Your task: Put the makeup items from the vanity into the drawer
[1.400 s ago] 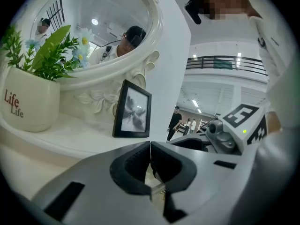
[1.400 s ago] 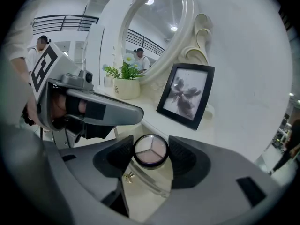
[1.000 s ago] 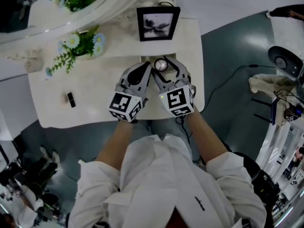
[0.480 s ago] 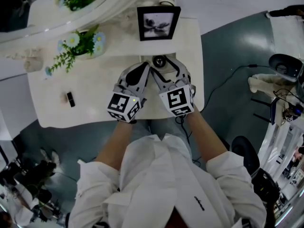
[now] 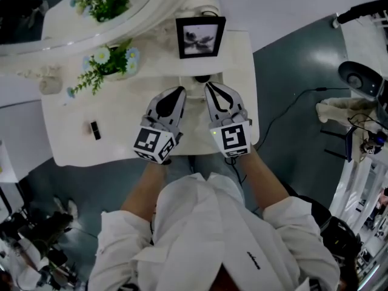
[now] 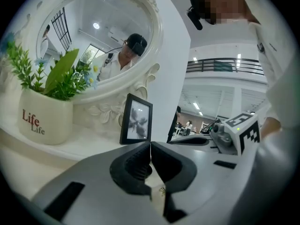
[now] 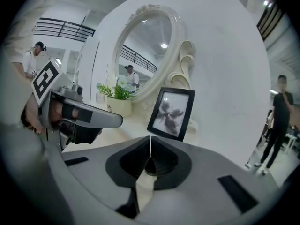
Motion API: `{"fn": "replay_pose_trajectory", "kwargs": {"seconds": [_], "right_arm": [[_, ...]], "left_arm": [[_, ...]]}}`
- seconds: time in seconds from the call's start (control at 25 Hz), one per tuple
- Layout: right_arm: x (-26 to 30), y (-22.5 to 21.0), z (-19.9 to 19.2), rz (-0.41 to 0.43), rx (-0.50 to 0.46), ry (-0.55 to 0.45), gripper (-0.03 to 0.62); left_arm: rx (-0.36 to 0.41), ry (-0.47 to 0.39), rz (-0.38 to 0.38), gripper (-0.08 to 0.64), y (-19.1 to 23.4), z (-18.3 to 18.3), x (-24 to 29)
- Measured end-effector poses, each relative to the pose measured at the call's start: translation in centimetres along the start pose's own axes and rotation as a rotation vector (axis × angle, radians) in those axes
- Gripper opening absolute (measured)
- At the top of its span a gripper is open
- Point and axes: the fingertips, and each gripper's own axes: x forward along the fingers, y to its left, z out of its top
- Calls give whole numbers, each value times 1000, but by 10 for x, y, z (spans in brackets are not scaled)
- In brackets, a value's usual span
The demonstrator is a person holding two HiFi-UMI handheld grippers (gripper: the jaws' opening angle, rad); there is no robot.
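Observation:
A small round dark makeup item (image 5: 202, 79) lies on the white vanity top (image 5: 121, 144), just in front of the picture frame. My right gripper (image 5: 209, 86) is shut, its tips just short of that item and nothing between the pads (image 7: 150, 137). My left gripper (image 5: 181, 91) is beside it on the left, also shut and empty (image 6: 150, 144). In both gripper views a dark round shape shows through the hollow behind the meeting tips. A black lipstick (image 5: 94, 130) lies alone at the vanity's left. No drawer shows.
A black picture frame (image 5: 199, 36) leans at the back, also visible ahead of the left gripper (image 6: 136, 119). A white pot of flowers (image 5: 112, 65) and the oval mirror (image 5: 91, 17) stand at the back left. Grey floor with a cable (image 5: 291, 102) lies to the right.
The right jaws, open around the round item before, have shut and drawn back from it. Both grippers have pulled slightly towards the person and spread apart.

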Motion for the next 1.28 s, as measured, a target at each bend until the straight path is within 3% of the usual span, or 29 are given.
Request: {"fn": "replay_pose_trajectory", "kwargs": {"seconds": [0.44,0.88,1.28], "right_arm": [[-82,-8,64,-73,70,-145,17],[-161,-4,121,-124,108,-252,17],[-213,-17,136,-219,181,-297,17]], "left_arm": [[85,-87,8,26,-21,68,-81],[173,-214,112,26,-21,138,-168],[241,-282,203,26,-11,176,-232]]}}
